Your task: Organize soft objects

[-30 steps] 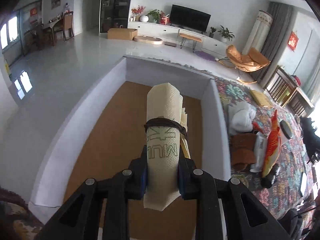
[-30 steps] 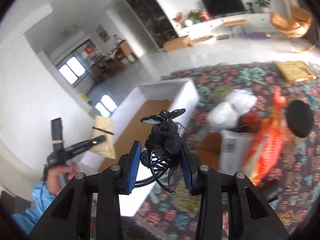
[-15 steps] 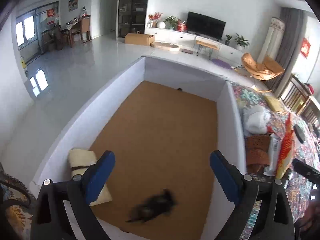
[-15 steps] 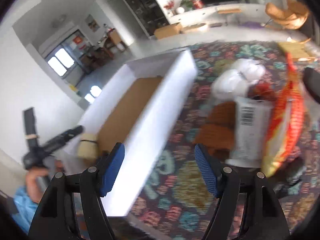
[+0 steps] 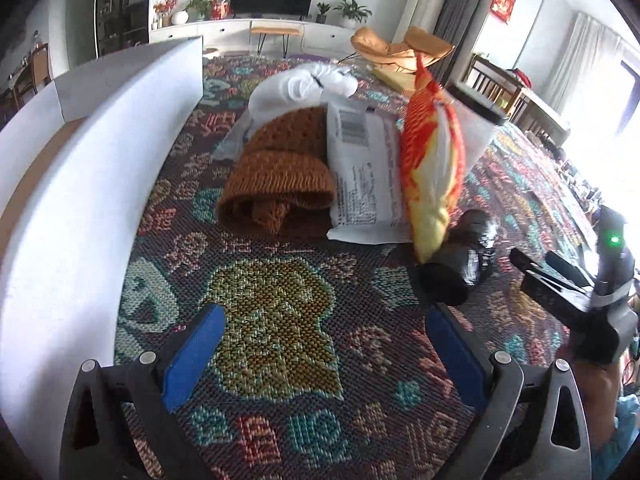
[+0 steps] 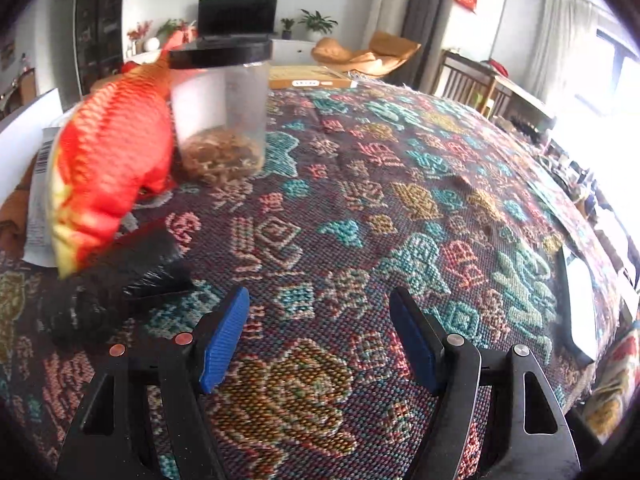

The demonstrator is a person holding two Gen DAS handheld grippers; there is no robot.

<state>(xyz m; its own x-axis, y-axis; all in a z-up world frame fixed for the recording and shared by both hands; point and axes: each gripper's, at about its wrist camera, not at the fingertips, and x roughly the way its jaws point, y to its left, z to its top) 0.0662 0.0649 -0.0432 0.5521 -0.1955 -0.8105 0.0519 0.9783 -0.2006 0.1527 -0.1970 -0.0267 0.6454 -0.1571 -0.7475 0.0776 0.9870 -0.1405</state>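
Note:
My left gripper hangs over the patterned cloth, its jaws opening with nothing between them. Ahead of it lie a brown knitted piece, a white packet, a white soft bundle and a red-orange plush fish. A black soft item lies at the fish's near end. My right gripper is open and empty above the cloth. The plush fish and the black item are to its left. The white box stands left of the pile.
A clear jar with a black lid stands behind the fish. A flat yellowish box lies at the cloth's far edge and a white flat object at its right edge. The right gripper and the hand holding it show in the left wrist view.
The left gripper let go of the rolled cream cloth and the right let go of the black bow, both into the box. Both grippers then swung over to the patterned cloth.

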